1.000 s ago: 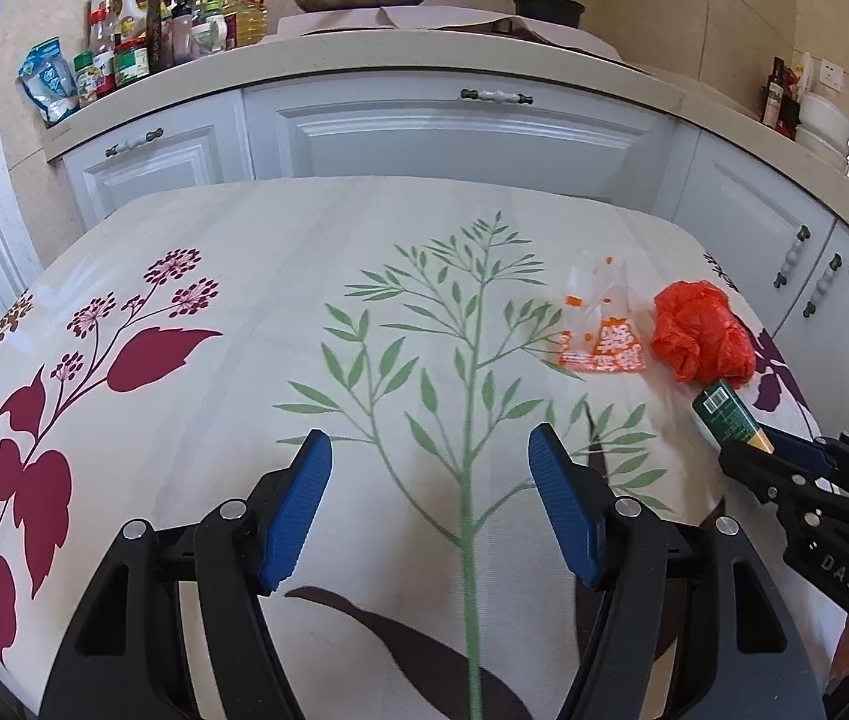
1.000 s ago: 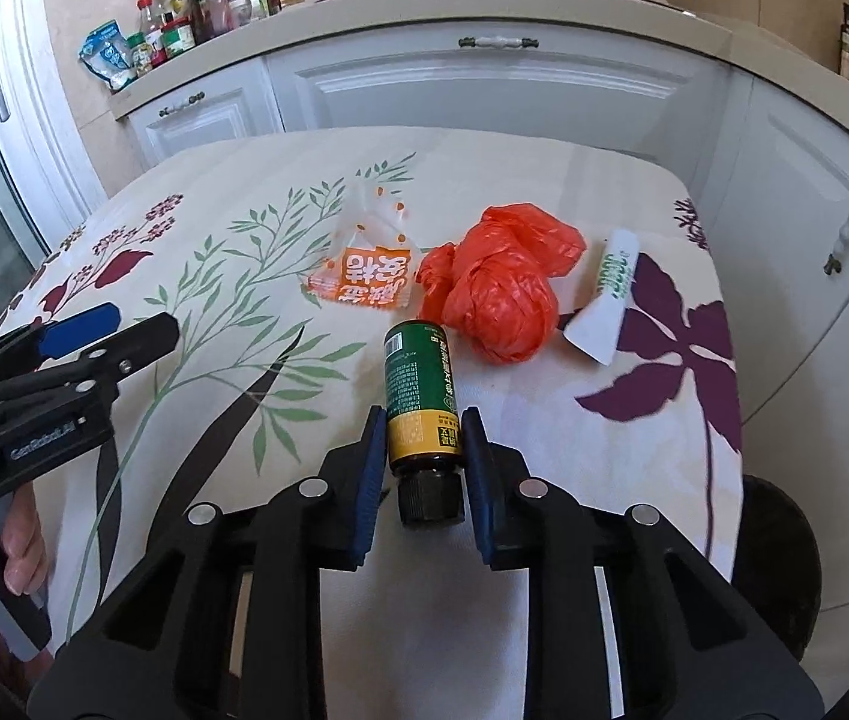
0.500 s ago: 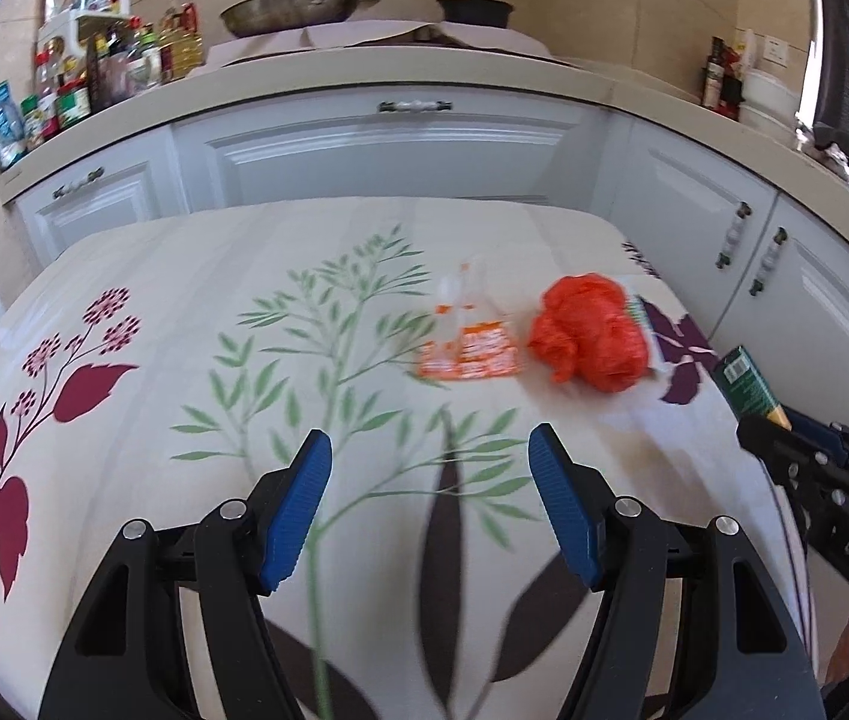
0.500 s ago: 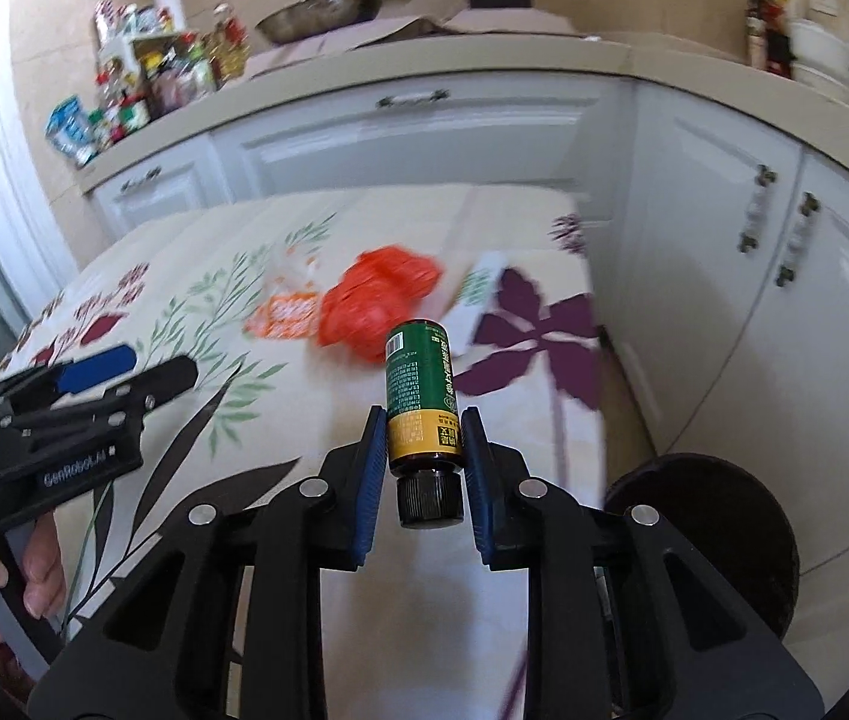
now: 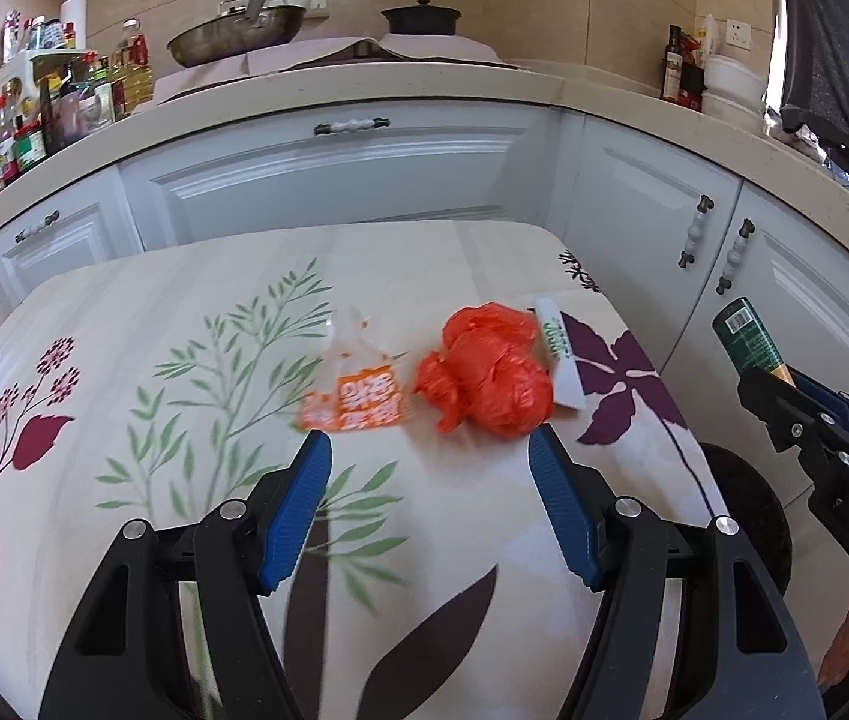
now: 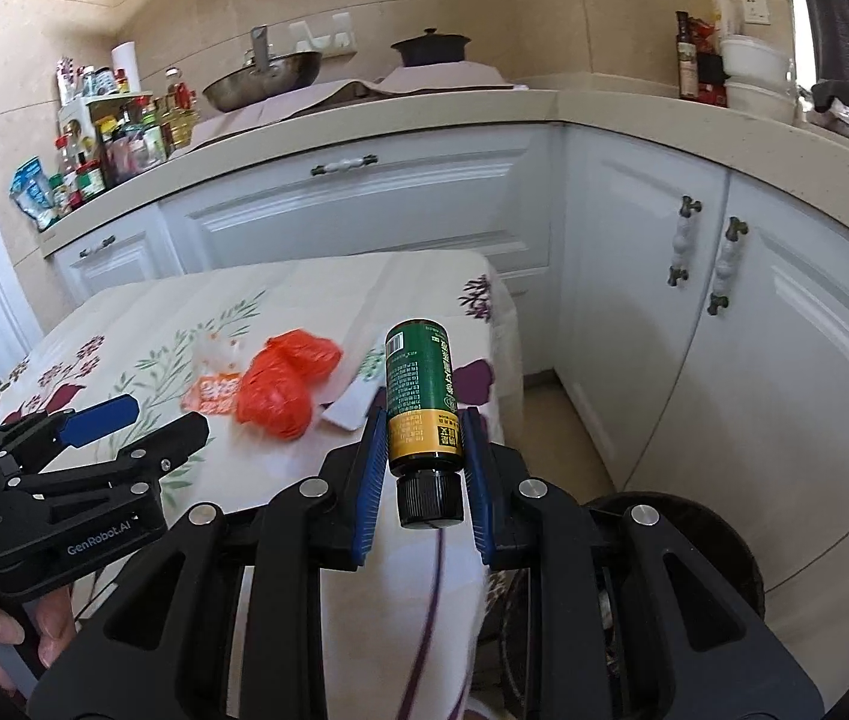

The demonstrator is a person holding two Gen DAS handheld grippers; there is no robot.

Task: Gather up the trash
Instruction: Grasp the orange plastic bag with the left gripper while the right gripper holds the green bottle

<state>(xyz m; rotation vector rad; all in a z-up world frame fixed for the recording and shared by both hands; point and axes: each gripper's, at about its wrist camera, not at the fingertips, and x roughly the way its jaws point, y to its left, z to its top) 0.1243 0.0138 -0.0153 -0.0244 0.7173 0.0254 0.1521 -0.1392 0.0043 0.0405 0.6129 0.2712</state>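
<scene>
orange wrapper (image 5: 358,399) print blurred, bin (image 6: 694,534) half-hidden

One green bottle (image 6: 422,394), one red bag (image 5: 487,379), one orange wrapper (image 5: 358,402), one white tube (image 5: 558,356), two grippers.

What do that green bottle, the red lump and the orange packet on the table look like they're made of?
Green bottle: a glossy printed label covers the body, so plastic or glass, can't tell; the ribbed black cap looks plastic.
Red lump: thin plastic film, probably a bag, judging by its shiny crumpled folds.
Orange packet: clear plastic wrapper with orange print; the tablecloth shows through its top.
</scene>
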